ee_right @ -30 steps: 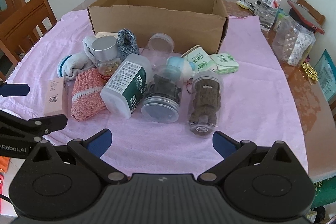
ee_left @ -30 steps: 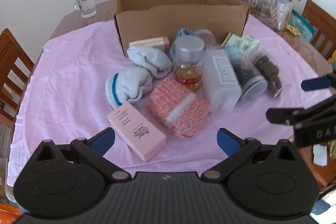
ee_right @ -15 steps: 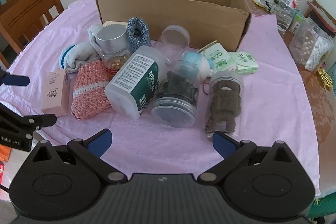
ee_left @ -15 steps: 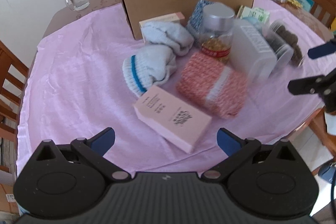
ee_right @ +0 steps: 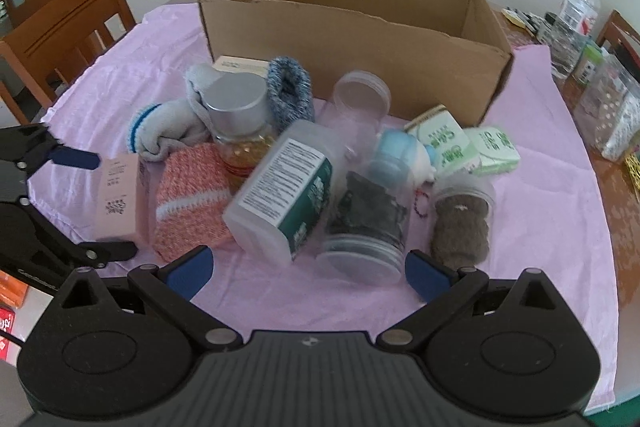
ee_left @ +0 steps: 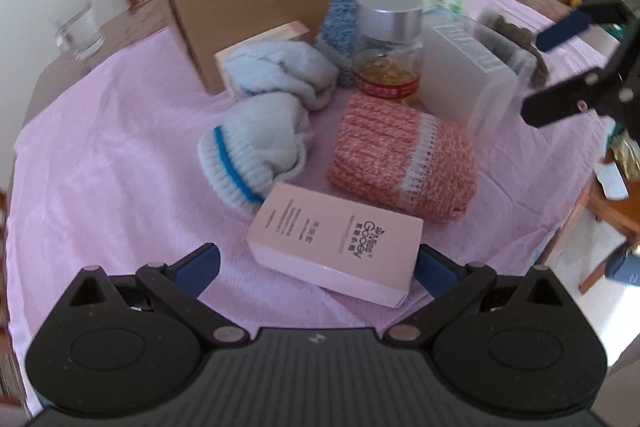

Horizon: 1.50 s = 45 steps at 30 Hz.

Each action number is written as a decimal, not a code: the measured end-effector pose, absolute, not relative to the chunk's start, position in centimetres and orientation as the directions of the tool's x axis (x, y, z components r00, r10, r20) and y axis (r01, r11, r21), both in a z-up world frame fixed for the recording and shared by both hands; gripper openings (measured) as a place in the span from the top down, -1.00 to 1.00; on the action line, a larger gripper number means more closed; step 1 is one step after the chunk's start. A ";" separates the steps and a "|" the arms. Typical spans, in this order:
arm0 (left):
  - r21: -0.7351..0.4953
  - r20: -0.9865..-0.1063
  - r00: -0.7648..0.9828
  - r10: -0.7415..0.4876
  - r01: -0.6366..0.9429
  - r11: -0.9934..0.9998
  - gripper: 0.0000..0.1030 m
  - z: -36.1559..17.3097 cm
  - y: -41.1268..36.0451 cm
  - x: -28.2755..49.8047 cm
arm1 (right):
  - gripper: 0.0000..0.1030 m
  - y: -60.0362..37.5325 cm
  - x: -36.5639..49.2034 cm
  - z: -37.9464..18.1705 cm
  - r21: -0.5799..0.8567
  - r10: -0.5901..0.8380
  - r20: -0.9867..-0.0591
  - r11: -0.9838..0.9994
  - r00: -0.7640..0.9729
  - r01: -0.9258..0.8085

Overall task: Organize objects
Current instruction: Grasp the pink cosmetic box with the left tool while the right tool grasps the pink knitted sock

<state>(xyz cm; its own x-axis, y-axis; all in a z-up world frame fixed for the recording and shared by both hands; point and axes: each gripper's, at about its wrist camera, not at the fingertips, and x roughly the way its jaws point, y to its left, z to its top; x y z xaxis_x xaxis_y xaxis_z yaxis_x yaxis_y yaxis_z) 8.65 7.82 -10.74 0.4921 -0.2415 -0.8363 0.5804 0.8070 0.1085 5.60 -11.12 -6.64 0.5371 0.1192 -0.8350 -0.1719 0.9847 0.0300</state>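
An open cardboard box stands at the back of a pink cloth. In front of it lie a pink carton, a red knit sock roll, white socks, a silver-lidded jar, a white bottle on its side and clear jars. My left gripper is open, its jaws either side of the pink carton's near end. My right gripper is open and empty, just before the white bottle and the dark-filled jar.
Wooden chairs stand around the table. A glass mug stands at the back left. Bottles and plastic containers crowd the table's right side. Green tissue packs lie by the box's right corner.
My left gripper has moved forward and down until the pink carton sits between its open jaws. My right gripper has moved closer to the bottle and jars.
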 end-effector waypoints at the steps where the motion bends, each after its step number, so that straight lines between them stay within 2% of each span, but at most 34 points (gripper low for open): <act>1: 0.106 -0.835 0.488 -0.252 0.594 0.797 -0.91 -10.8 7.8 8.7 | -1.00 -11.0 5.7 -6.5 0.028 0.122 -0.833 0.983 0.539 -0.180; 4: 0.073 -0.834 0.470 -0.289 0.614 0.786 -0.81 -10.8 7.8 9.2 | -1.00 -10.7 6.1 -6.2 0.018 0.124 -0.831 0.980 0.543 -0.196; 7: 0.021 -0.831 0.447 -0.331 0.620 0.784 -0.61 -10.7 8.0 9.4 | -1.00 -10.4 6.6 -5.9 0.016 0.126 -0.829 0.979 0.544 -0.202; 18: 0.016 -0.824 0.493 -0.279 0.513 0.858 -0.60 -9.9 10.5 9.1 | -1.00 -8.8 6.8 -6.4 0.026 0.151 -0.838 0.971 0.525 -0.237; 26: 0.053 -0.822 0.541 -0.177 0.382 0.923 -0.60 -8.9 11.7 8.7 | -1.00 -9.0 4.5 -6.6 0.046 0.200 -0.825 0.956 0.528 -0.290; 37: 0.054 -0.823 0.518 -0.234 0.481 0.875 -0.60 -7.9 12.7 9.7 | -1.00 -6.9 1.8 -7.3 0.105 0.223 -0.810 0.965 0.542 -0.240; 45: 0.098 -0.814 0.496 -0.301 0.629 0.771 -0.60 -7.7 15.8 11.5 | -1.00 -1.1 3.1 -10.3 0.090 0.098 -0.810 0.995 0.579 -0.042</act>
<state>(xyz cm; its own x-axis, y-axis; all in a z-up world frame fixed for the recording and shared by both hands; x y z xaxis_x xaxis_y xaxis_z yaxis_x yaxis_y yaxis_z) 11.52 15.76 -7.71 0.4962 -0.3011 -0.8144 0.6289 0.7712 0.0981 3.15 -1.12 -10.28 0.5787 0.0981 -0.8096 -0.0422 0.9950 0.0904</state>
